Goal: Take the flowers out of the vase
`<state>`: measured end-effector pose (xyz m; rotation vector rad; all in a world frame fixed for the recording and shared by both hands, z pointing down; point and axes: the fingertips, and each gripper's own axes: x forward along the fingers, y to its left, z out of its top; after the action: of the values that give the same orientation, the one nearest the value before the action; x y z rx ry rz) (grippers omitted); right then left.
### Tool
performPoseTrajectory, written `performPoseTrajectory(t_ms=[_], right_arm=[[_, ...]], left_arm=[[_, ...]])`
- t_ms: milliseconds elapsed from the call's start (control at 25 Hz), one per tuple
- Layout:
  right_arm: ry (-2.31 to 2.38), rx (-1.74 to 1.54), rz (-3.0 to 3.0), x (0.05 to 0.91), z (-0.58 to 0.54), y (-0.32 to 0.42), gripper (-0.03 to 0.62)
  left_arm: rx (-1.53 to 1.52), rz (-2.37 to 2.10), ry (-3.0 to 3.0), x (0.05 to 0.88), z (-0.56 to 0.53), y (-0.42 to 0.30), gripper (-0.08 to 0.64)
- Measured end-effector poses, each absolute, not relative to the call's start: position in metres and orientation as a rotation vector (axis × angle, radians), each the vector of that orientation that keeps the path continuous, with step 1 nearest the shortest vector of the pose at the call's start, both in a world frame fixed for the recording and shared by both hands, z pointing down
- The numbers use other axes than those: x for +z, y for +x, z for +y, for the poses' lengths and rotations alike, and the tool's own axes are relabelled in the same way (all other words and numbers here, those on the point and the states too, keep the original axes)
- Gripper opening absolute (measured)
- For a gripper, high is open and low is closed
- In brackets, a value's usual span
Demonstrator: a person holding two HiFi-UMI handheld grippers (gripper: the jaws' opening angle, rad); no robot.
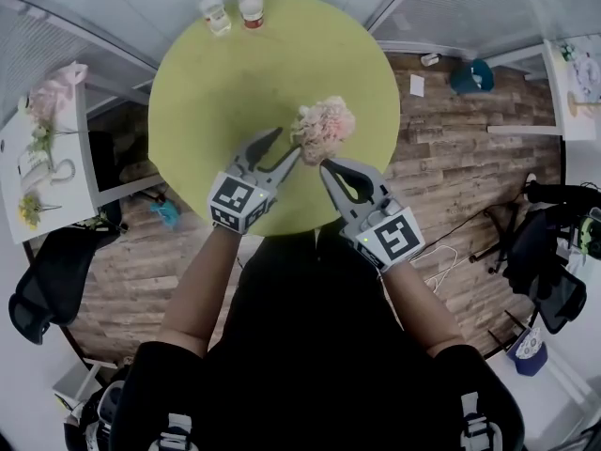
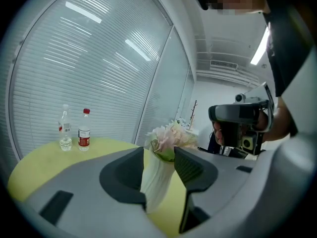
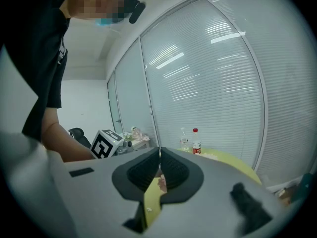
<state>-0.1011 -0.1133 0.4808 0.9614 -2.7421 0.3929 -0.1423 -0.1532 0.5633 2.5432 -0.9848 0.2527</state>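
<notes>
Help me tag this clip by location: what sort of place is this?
Probably an office meeting room: blind-covered glass partitions, a round green table on wood-plank flooring, and a black office chair nearby.

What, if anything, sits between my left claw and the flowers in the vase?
Nothing visible does. The white vase stands between the jaws of the open left claw, with the flowers just above them. The two bottles are far off across the table.
</notes>
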Motion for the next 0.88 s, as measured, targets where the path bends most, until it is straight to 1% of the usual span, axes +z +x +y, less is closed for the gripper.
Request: performPoseTrajectory(t_ms=[200,320,440,560,880], right_arm=[[0.96,0.402,-2.726,0.483,-0.114,-0.1,0.02],[0.971,0.416,-2.728,0.482,-0.117,-0.099,0.02],[0.964,0.414,-2.714,0.487,-0.116,-0.095,0.02],[0.962,0.413,-2.7,0.491,-0.116,-0.091,0.02],[0.983,0.394,-2.693,0.481,-0.12,-0.084,0.02]], left_arm=[[0.27,-0.979,2.564,0.563,-0.154,-0.138,0.136],[0.278,-0.982,2.571,0.564,-0.156,-0.136,0.113],[0.287,-0.994,2.574,0.564,-0.156,-0.137,0.047],[0.277,-0.997,2.589,0.56,-0.158,-0.136,0.017],[0.279,-0.974,2.621,0.547,-0.156,-0.13,0.012]])
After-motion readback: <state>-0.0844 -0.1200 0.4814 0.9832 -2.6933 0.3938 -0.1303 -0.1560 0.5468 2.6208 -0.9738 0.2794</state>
